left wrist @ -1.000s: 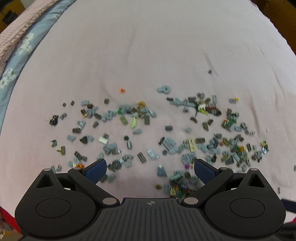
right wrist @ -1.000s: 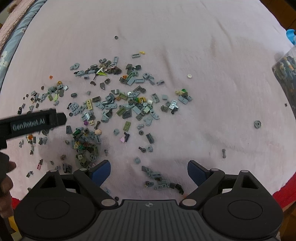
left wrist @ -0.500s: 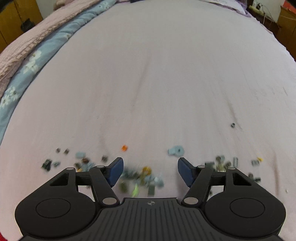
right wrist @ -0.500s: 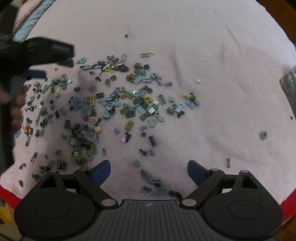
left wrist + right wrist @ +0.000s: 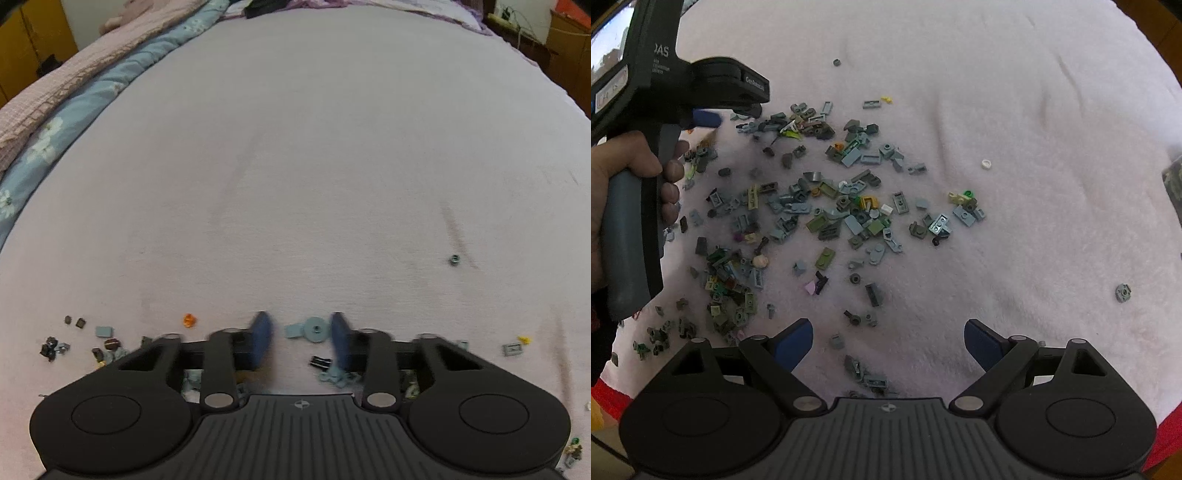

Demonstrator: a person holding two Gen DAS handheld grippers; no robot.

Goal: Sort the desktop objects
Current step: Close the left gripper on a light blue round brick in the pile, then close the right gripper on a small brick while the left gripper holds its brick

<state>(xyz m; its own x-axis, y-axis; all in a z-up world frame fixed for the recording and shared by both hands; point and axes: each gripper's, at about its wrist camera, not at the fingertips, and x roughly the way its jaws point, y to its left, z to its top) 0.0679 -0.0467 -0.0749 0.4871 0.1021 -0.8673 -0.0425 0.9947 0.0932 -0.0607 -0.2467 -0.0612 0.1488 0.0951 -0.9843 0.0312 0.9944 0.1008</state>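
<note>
Several small grey, green and dark toy bricks (image 5: 827,206) lie scattered on a pale pink bed cover (image 5: 1015,129). In the left wrist view a grey-blue round piece with a tab (image 5: 314,328) lies on the cover between the blue pads of my left gripper (image 5: 301,338). The jaws are closing around it, and a thin gap still shows on each side. In the right wrist view my left gripper (image 5: 713,120) is held by a hand (image 5: 624,166) at the pile's far left. My right gripper (image 5: 888,341) hangs open over the near edge of the pile, with nothing between its pads.
A folded pink and blue flowered quilt (image 5: 74,99) lies along the far left of the bed. Wooden furniture (image 5: 569,40) stands at the far right. A clear container of bricks (image 5: 1174,181) sits at the right edge. Stray pieces include a white ring (image 5: 986,163) and a grey disc (image 5: 1123,292).
My left gripper has moved forward and down to the pile's far edge, tilted up, and its jaws have narrowed around the round piece. It now appears at upper left in the right wrist view.
</note>
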